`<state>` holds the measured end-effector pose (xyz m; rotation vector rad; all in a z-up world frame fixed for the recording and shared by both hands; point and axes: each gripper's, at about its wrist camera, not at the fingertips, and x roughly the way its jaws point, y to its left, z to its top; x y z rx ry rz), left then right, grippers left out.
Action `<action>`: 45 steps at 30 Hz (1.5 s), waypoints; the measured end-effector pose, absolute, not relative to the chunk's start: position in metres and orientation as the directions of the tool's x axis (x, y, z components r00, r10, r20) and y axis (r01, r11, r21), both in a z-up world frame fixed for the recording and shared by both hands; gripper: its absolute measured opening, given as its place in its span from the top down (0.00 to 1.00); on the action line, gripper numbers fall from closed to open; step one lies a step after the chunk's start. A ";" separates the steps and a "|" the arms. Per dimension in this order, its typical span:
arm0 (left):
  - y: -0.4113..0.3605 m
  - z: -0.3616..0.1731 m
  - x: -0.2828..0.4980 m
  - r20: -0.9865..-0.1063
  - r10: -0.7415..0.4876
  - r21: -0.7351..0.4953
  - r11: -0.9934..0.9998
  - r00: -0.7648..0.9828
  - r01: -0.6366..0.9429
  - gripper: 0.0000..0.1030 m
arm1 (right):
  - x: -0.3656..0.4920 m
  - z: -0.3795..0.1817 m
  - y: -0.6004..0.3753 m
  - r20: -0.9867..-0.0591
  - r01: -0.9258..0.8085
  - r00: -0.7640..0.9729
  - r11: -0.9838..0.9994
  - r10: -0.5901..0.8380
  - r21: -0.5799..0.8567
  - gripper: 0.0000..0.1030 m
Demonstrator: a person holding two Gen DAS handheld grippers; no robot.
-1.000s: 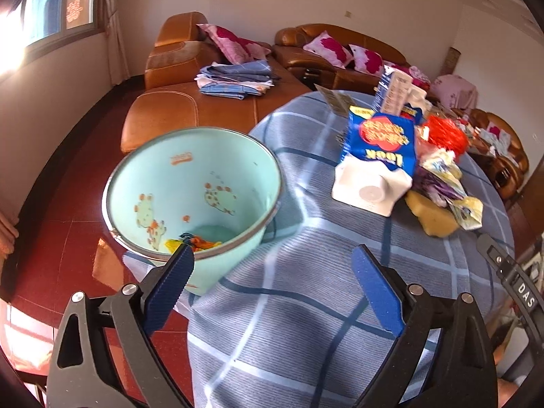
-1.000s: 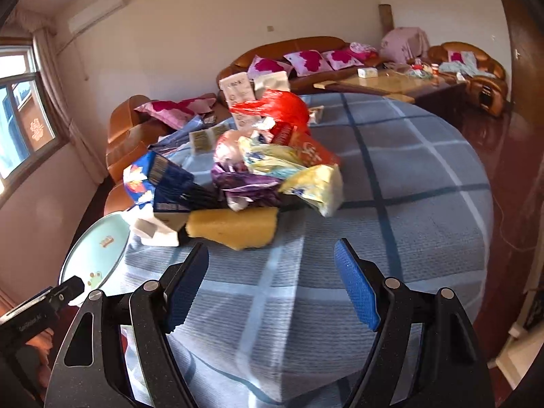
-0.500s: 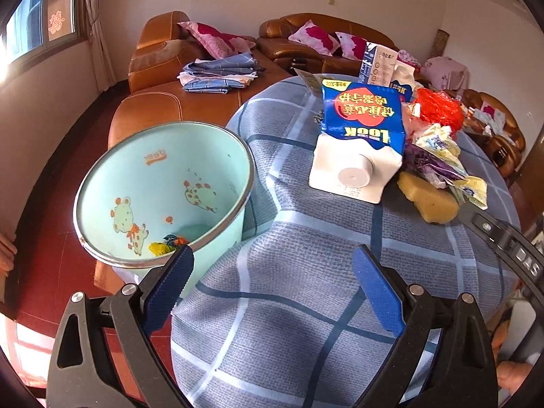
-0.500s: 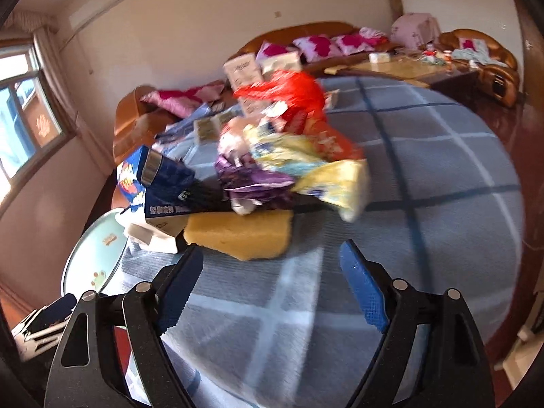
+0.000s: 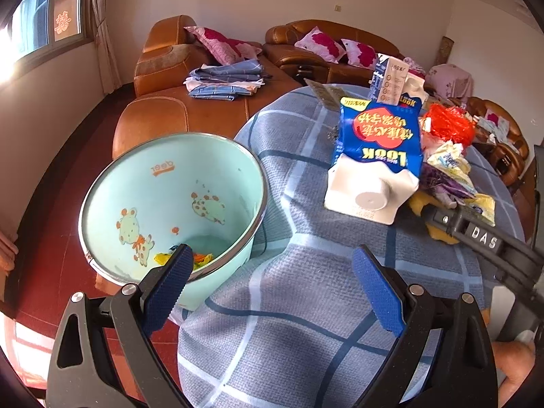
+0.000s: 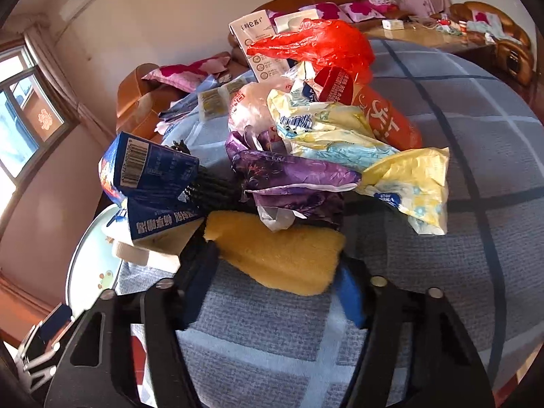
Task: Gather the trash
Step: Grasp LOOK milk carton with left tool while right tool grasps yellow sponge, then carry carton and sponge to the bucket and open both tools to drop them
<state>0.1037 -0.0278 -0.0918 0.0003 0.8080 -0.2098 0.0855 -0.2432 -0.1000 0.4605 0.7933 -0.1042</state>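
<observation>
Left gripper (image 5: 268, 285) hangs with its jaws spread wide and nothing between them, above the cloth-covered table (image 5: 306, 306). Down to its left stands the mint bin (image 5: 170, 183) (scraps lie at the bottom). Right gripper (image 6: 272, 272) has one finger at each end of the yellow sponge (image 6: 278, 255); actual contact cannot be confirmed. Beyond it the trash pile (image 6: 319, 129) sits heaped.

"deer" inside the mint bin (image 5: 163, 168), "LOOK" on the blue carton (image 5: 379, 142), "DAS" on the right tool (image 5: 484, 238)
</observation>
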 end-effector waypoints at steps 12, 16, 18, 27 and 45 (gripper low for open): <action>-0.060 -0.068 0.115 -0.658 -0.276 -0.126 0.958 0.701 0.259 0.06 | 0.028 -0.054 -0.256 -0.593 0.206 0.803 0.902 0.066 0.379 0.60; -0.080 -0.065 0.125 -0.641 -0.277 -0.109 0.956 0.716 0.273 0.06 | 0.012 -0.035 -0.270 -0.525 0.257 0.850 0.895 -0.030 0.365 0.59; -0.092 -0.066 0.133 -0.638 -0.269 -0.086 0.956 0.721 0.281 0.06 | 0.009 -0.033 -0.280 -0.515 0.292 0.854 0.884 -0.070 0.364 0.59; -0.128 -0.087 0.165 -0.673 -0.199 0.004 0.962 0.712 0.272 0.08 | 0.017 -0.053 -0.300 -0.568 0.342 0.821 0.844 -0.055 0.413 0.59; -0.131 -0.080 0.154 -0.654 -0.203 0.024 0.957 0.729 0.288 0.27 | 0.002 -0.037 -0.296 -0.516 0.344 0.852 0.834 -0.085 0.431 0.59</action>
